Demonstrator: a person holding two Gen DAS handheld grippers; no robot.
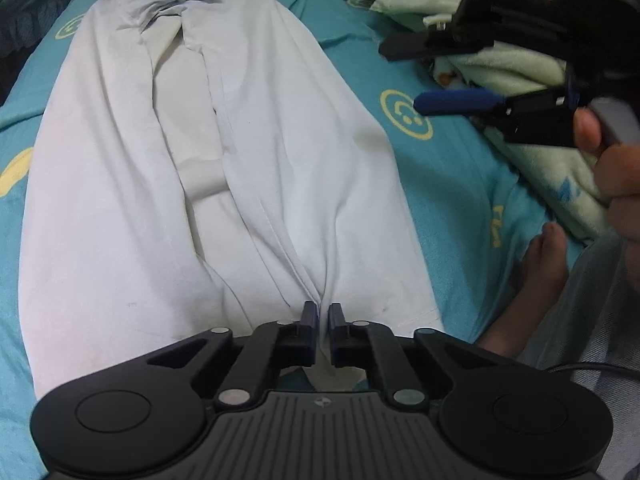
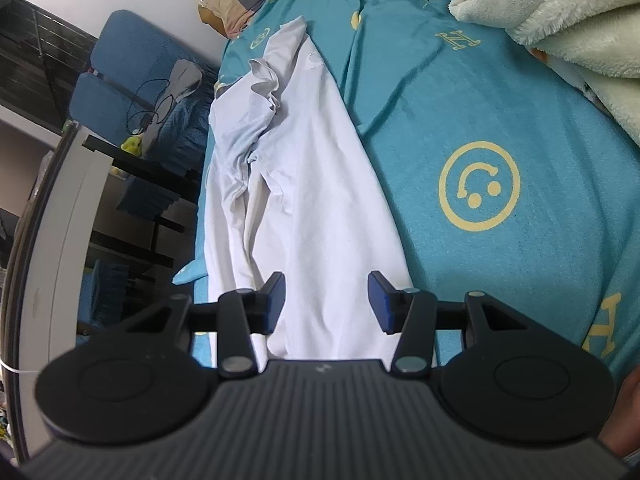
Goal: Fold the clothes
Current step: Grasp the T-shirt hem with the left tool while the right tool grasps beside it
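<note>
A white garment (image 1: 168, 184) lies stretched out lengthwise on the teal bed sheet (image 1: 448, 184), its sides folded in toward the middle. My left gripper (image 1: 323, 316) is shut on the garment's near edge, and the cloth puckers into the jaws. My right gripper (image 2: 326, 300) is open and empty, hovering above the garment (image 2: 320, 184). It also shows in the left wrist view (image 1: 404, 76), raised to the right of the garment, fingers apart.
A pale green fleece blanket (image 1: 532, 80) is heaped on the bed at the right, also in the right wrist view (image 2: 560, 16). A bare foot (image 1: 540, 276) rests near the garment's right side. The bed's left edge faces blue chairs (image 2: 120, 76) and dark shelves (image 2: 132, 200).
</note>
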